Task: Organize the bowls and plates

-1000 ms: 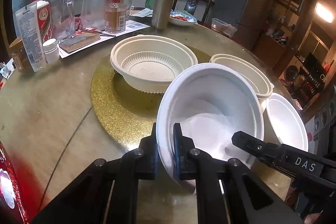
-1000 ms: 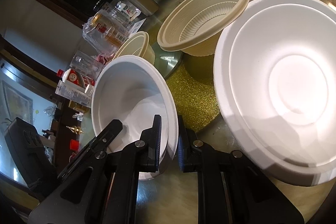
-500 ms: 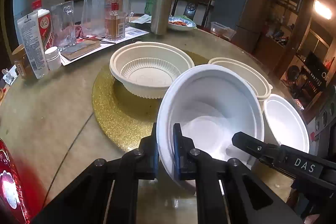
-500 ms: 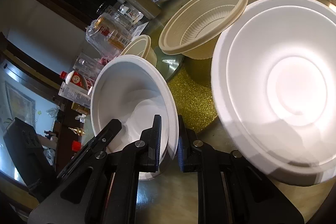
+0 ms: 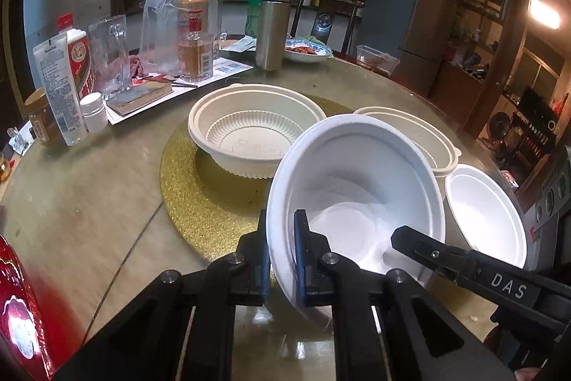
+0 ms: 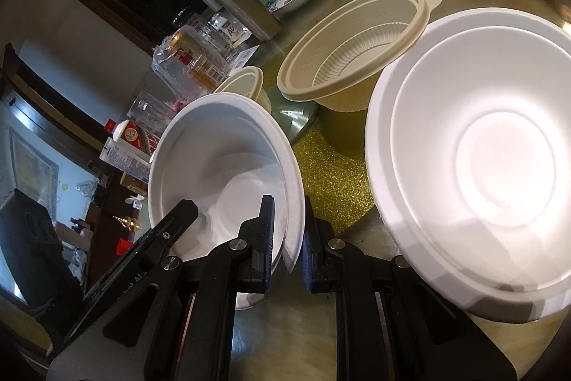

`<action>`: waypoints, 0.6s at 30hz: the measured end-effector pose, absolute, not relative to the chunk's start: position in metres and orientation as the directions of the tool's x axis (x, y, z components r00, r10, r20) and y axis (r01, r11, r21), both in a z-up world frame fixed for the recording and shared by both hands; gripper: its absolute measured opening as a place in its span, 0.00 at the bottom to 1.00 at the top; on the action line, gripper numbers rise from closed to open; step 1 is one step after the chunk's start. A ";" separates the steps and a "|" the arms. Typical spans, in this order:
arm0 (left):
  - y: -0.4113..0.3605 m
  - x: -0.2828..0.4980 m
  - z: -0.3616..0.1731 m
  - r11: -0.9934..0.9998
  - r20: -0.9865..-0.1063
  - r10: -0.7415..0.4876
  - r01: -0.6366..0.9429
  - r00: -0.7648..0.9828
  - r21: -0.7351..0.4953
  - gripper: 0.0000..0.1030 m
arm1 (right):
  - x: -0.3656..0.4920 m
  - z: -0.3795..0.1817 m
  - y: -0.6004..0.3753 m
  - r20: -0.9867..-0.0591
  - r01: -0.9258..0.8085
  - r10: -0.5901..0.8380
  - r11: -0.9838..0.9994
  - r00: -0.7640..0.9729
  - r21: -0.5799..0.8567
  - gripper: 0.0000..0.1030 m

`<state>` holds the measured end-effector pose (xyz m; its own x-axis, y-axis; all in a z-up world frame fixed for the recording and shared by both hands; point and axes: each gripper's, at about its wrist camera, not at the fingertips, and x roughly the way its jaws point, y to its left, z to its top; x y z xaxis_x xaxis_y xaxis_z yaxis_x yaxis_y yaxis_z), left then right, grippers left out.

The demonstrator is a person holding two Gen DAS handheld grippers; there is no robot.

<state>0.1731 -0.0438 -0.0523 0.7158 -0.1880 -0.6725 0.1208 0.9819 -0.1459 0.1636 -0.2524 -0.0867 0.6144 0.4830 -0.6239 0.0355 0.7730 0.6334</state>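
1. You hold the white bowl (image 5: 357, 202) by its rim from two sides: the left gripper (image 5: 280, 256) is clamped on the near-left edge and the right gripper (image 6: 287, 238) on the opposite edge, each with one pad inside the wall and one outside. It hangs tilted just above the table (image 5: 89, 202), at the front edge of the gold mat (image 5: 200, 202).
2. That two-point grip probably keeps the light, thin wall from flexing or swinging — a single pinch on such a soft rim would likely let it droop.
3. The bowl looks like matte moulded pulp or foam: smooth, round, deep, with a flat rolled lip.
4. Just to its right sits a second white bowl (image 6: 481, 166) of the same make, resting upright — likely the nesting target.
5. Further out, two beige plastic bowls (image 5: 257, 131) with ribbed lower walls and stiff flanged rims sit on the glittery mat — a separate stack, by my judgement.
6. Bottles (image 5: 192, 49) and a steel flask (image 5: 273, 27) crowd the far side.
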 end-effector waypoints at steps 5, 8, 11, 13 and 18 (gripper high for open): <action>-0.044 0.171 -0.049 0.984 -0.656 -0.175 0.120 0.734 -0.129 0.09 | 0.164 -0.088 -0.254 -0.619 0.042 0.502 0.755 0.604 0.654 0.14; -0.044 0.169 -0.046 0.986 -0.644 -0.166 0.114 0.747 -0.121 0.09 | 0.162 -0.085 -0.253 -0.610 0.029 0.505 0.756 0.610 0.654 0.14; -0.044 0.168 -0.046 0.987 -0.636 -0.159 0.111 0.756 -0.114 0.09 | 0.160 -0.080 -0.251 -0.602 0.016 0.501 0.760 0.621 0.649 0.14; -0.045 0.167 -0.045 0.988 -0.629 -0.154 0.112 0.762 -0.106 0.09 | 0.159 -0.078 -0.251 -0.598 0.012 0.499 0.762 0.627 0.648 0.14; -0.047 0.165 -0.044 0.991 -0.610 -0.135 0.108 0.781 -0.081 0.09 | 0.159 -0.079 -0.253 -0.597 0.013 0.503 0.758 0.625 0.652 0.14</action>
<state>0.1648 -0.0470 -0.0436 0.7809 -0.1349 -0.6099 0.1081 0.9909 -0.0807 0.1593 -0.2525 -0.0789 0.6252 0.5028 -0.5969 0.0134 0.7578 0.6523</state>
